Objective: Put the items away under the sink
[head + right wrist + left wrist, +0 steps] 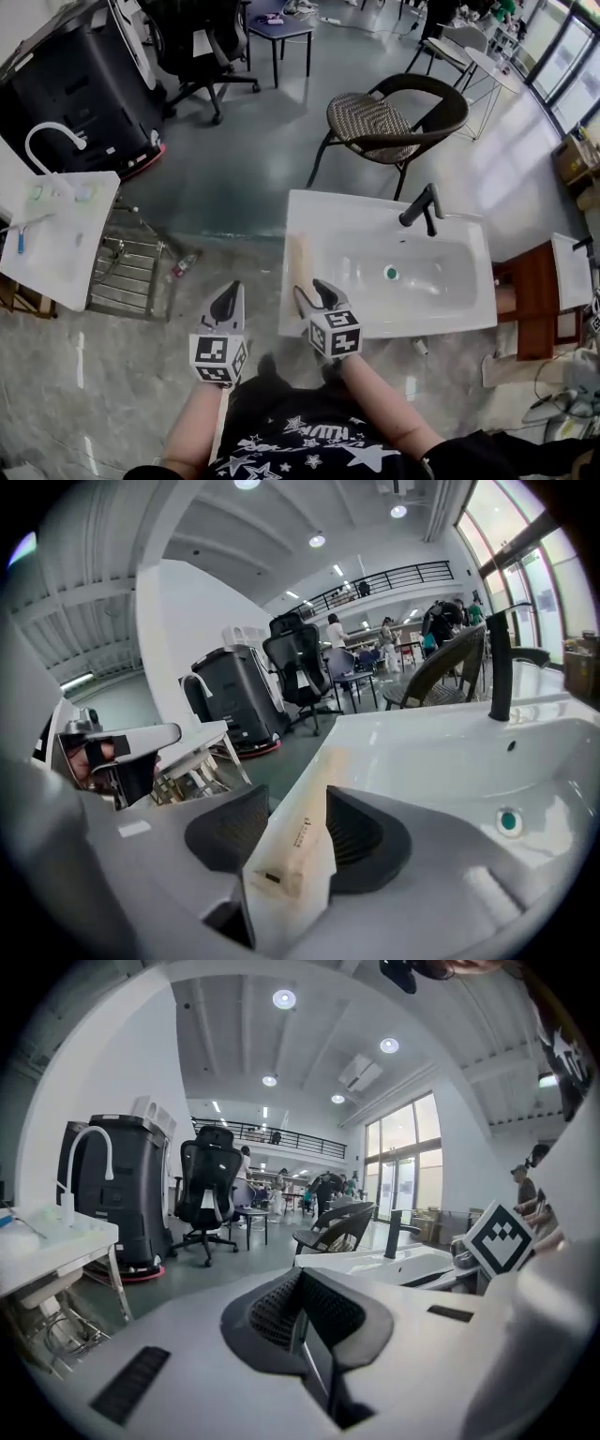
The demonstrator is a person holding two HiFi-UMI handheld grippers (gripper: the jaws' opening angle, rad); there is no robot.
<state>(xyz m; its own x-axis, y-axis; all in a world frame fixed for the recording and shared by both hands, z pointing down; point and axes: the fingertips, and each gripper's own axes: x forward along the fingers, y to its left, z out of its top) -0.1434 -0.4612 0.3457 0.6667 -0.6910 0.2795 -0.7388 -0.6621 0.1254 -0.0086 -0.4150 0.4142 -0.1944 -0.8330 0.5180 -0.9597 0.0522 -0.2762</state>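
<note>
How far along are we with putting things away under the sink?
Early, it seems. Done: nothing shows as stored, and the space under the sink is out of view. In hand: the right gripper is shut on a slim pale box lying along the sink's left rim. The left gripper is shut and empty. Left: taking that box down under the sink.

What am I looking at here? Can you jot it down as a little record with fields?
Place: white sink with black tap
Left gripper: jaws together, nothing between them
Right gripper: jaws closed on a long pale box
Box position: along the sink's rim, at its left in the head view
Basin: green drain plug at the bottom
</note>
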